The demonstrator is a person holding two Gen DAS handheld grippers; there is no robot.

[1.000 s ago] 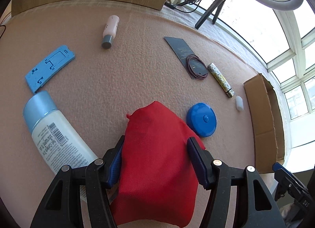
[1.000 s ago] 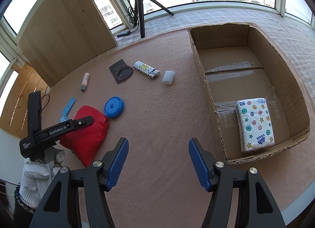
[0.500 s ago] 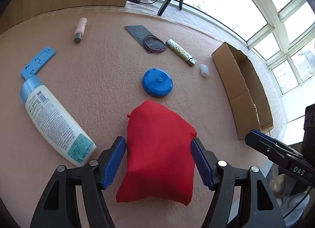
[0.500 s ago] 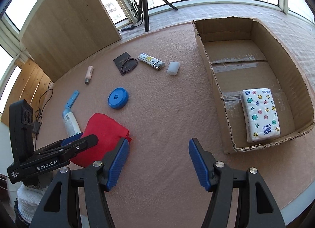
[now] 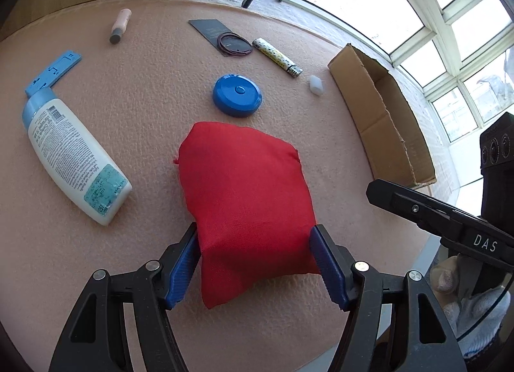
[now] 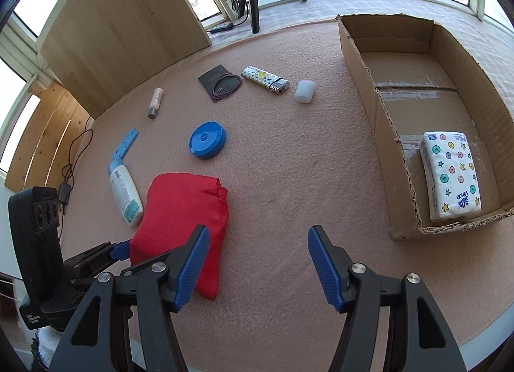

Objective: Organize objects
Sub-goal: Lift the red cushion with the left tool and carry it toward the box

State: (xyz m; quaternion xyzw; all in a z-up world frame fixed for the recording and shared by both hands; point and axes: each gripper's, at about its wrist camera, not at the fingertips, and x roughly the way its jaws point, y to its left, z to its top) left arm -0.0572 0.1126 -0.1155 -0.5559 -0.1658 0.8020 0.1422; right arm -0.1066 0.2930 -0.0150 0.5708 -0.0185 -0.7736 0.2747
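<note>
Two grippers share the pinkish felt table (image 6: 289, 163). In the left wrist view, the left gripper (image 5: 257, 259) has its blue pads pressed against both sides of the red cloth pouch (image 5: 244, 192), which fills the centre of the frame; its jaws are clamped on the pouch's near end. In the right wrist view, the right gripper (image 6: 257, 262) has its jaws spread wide with nothing between them, above bare felt at lower centre, the pouch just left of its left finger.

Above the pouch in the left wrist view lies a round blue tape measure (image 5: 237, 95). A white lotion bottle (image 5: 72, 155) lies at the left, its blue cap touching a blue plastic bracket (image 5: 53, 72). Near the top sit a small pink tube (image 5: 120, 25), a dark card (image 5: 213, 31) with a looped cord (image 5: 234, 44) on it, a patterned lighter (image 5: 276, 57) and a small white cap (image 5: 315, 85).

At the right of the right wrist view, an open cardboard box (image 6: 369, 89) holds a tissue pack (image 6: 451, 174).
</note>
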